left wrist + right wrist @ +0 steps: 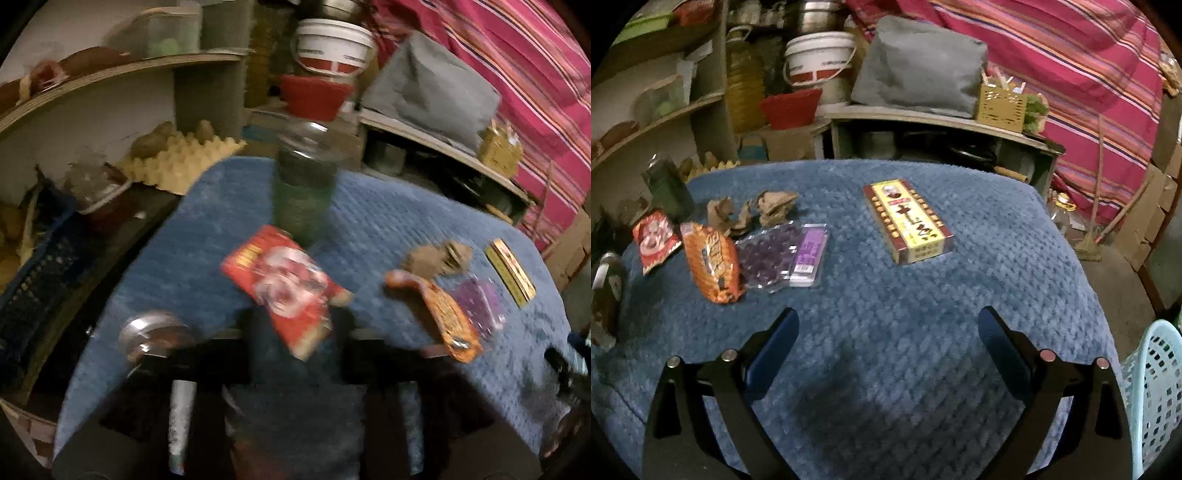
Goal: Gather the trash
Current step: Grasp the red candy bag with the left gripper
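Trash lies on a table under a blue knitted cloth point(979, 295). The red snack wrapper point(284, 288) has its near end between the dark fingers of my left gripper point(299, 332). These jaws stand apart and blur hides any contact with the wrapper. To its right are an orange packet point(443, 317), a purple blister tray point(480, 302), crumpled brown paper point(436, 258) and a yellow and red box point(511, 273). My right gripper point(888, 328) hangs open over bare cloth, with nothing between its fingers and the box point(908, 221) ahead of it.
A dark green jar point(303, 184) stands behind the red wrapper. A metal-lidded jar point(155, 332) sits at the table's left. A pale blue plastic basket point(1156, 387) stands beside the table on the right. Cluttered shelves, a white bucket point(820, 55) and a striped curtain fill the back.
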### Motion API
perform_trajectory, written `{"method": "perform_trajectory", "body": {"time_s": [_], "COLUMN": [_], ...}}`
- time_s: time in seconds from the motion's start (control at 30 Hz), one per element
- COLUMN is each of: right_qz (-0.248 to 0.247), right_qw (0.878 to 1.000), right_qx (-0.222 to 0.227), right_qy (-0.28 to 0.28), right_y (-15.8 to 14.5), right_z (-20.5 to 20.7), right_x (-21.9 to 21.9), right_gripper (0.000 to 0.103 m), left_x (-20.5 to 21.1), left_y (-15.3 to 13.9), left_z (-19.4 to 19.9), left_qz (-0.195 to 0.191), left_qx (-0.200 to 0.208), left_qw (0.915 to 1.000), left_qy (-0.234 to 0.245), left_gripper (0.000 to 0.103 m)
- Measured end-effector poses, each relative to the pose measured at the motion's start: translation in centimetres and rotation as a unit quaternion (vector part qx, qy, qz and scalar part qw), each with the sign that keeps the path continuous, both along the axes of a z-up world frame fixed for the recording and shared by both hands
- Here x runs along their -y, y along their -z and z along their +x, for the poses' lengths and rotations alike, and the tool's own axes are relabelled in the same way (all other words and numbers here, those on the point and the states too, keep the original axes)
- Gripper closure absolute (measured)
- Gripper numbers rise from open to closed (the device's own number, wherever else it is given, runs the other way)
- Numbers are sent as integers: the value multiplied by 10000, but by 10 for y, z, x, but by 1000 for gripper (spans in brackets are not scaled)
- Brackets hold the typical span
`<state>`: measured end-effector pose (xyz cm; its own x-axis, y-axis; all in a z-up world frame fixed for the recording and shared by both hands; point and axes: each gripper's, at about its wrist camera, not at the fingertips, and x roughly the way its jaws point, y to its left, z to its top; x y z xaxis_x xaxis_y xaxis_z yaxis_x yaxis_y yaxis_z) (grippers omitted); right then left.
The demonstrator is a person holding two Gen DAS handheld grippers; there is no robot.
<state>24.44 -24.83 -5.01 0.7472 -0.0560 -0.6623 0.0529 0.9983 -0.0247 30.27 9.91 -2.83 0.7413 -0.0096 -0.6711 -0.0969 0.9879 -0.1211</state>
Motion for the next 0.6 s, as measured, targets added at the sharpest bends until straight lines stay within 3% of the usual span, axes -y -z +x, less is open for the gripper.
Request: {"method": "perform_trajectory", "body": {"time_s": [0.03, 0.2, 0.37, 0.47, 0.53, 0.57, 0.6], "right_qz": [-50, 18, 206, 56, 42, 37, 28], "right_qw": [10000, 9997, 9993, 9995, 9995, 9995, 9996], "right_qx": [-17, -238, -271, -286, -283, -279, -274], "right_qy": [-4, 68, 137, 156, 137, 117, 105], "right_y": [2, 16, 15, 10, 6, 4, 2], "right_z": [0, 10, 21, 26, 29, 31, 33], "right_x": [0, 9, 12, 9, 6, 4, 2], "right_gripper": [8, 8, 8, 8, 8, 8, 8], "left_x": [-8, -28, -18, -18, -15, -14, -12], "left_y": [-3, -11, 8, 7, 7, 9, 13], "left_z": [2, 28, 55, 65, 70, 74, 78], "left_qz": [-30, 383, 876, 634, 750, 834, 833], "left_qx": [18, -84, -483, -559, -581, -664, -824], "left_qw": [10000, 9986, 9921, 9911, 9890, 9873, 9851], "left_qy": [-62, 360, 752, 1023, 1139, 1174, 1261], "left_gripper": [33, 27, 27, 27, 27, 30, 41]}}
